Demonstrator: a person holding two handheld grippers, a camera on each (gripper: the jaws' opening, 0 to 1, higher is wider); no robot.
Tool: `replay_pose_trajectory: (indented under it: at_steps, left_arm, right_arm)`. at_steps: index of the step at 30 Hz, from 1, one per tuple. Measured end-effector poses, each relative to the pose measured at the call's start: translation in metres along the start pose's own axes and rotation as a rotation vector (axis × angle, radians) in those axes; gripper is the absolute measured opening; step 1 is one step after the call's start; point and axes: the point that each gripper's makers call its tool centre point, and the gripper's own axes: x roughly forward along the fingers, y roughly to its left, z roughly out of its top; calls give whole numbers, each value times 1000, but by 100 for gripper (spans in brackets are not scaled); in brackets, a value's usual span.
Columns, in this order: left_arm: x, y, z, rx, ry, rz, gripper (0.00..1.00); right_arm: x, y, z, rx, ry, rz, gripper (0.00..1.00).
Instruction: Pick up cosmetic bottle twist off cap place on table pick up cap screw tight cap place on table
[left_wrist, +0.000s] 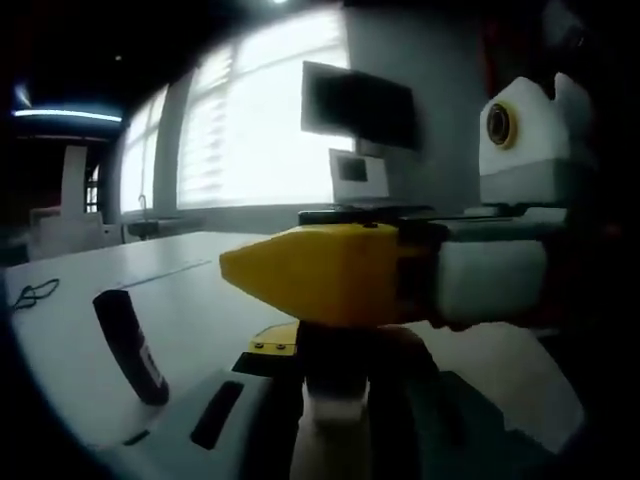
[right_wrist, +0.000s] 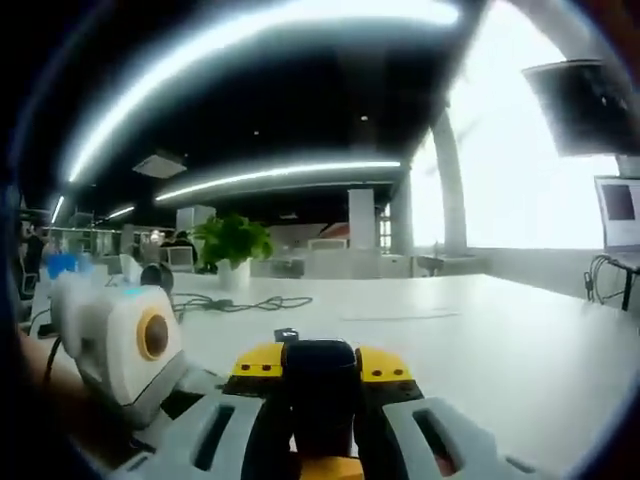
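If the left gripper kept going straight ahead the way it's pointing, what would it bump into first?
Probably the right gripper: its yellow jaw crosses right in front of the left gripper, which holds a pale bottle. Depth is hard to judge; they may already touch.

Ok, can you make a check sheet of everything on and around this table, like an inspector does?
Surface: pale table, smooth top.
Job's things: pale cosmetic bottle between the left gripper's jaws; dark cap between the right gripper's jaws.
Clutter: dark slanted object on the table, too dim to name.
Grippers: left gripper shut on the cosmetic bottle; right gripper shut on the cap, reaching across just above the left one.
Cables: loose black cable lying on the table.
Surroundings: potted plant, monitor, bright window, ceiling light strips.
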Motion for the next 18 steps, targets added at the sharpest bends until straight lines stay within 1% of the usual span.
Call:
replay_pose_trajectory:
  at_steps: [4, 5, 6, 9, 13, 18]
  left_arm:
    - [0, 2, 0, 11, -2, 27, 12]
    - [0, 2, 1, 12, -4, 30, 12]
    - [0, 5, 1, 34, -2, 52, 12]
    - [0, 5, 1, 20, -5, 55, 12]
    - [0, 6, 0, 5, -10, 55, 13]
    - [1, 5, 0, -8, -16, 40, 14]
  right_arm:
    - [1, 0, 0, -1, -5, -5, 17]
    - [1, -2, 0, 12, -4, -15, 17]
    - [1, -2, 0, 31, -5, -17, 17]
    - [2, -2, 0, 18, -6, -27, 17]
    - [3, -3, 0, 14, -11, -23, 17]
    - [4, -3, 1, 16, -13, -17, 18]
